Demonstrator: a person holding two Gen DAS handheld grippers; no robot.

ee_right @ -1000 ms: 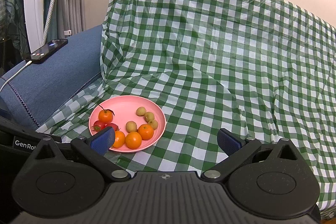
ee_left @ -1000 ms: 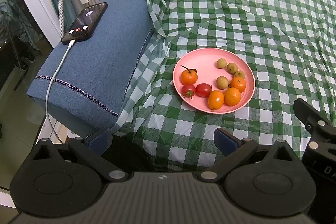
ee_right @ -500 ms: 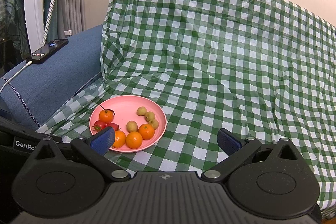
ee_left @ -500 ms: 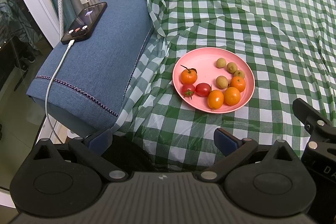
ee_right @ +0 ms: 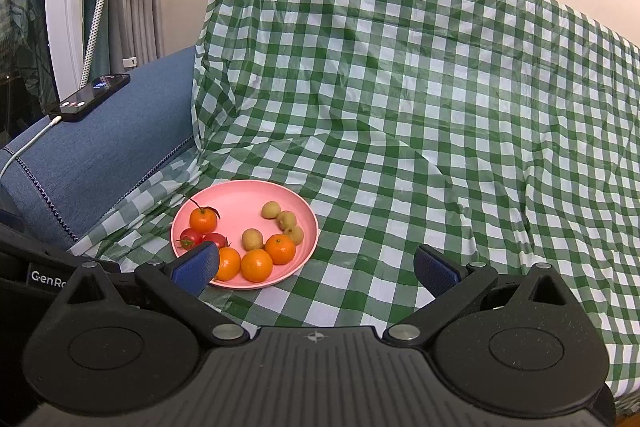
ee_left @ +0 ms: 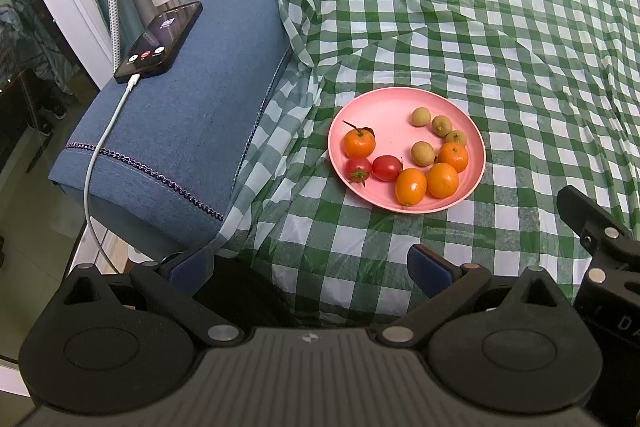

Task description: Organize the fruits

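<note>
A pink plate [ee_left: 384, 107] lies on the green checked cloth and also shows in the right wrist view [ee_right: 240, 193]. On it are several small oranges, one with a stem [ee_left: 359, 143], two red cherry tomatoes [ee_left: 386, 167] and several yellow-green longans [ee_left: 421, 116]. My left gripper [ee_left: 310, 267] is open and empty, well short of the plate, near the cloth's front edge. My right gripper [ee_right: 316, 269] is open and empty, just right of the plate's near rim; its left fingertip [ee_right: 196, 265] overlaps the plate's near edge in view.
A blue cushion [ee_left: 188, 131] lies left of the plate with a black phone [ee_left: 160, 43] on a white charging cable [ee_left: 94, 163]. The checked cloth [ee_right: 420, 107] rises up a backrest behind. The right gripper's body [ee_left: 600, 247] shows at the left view's right edge.
</note>
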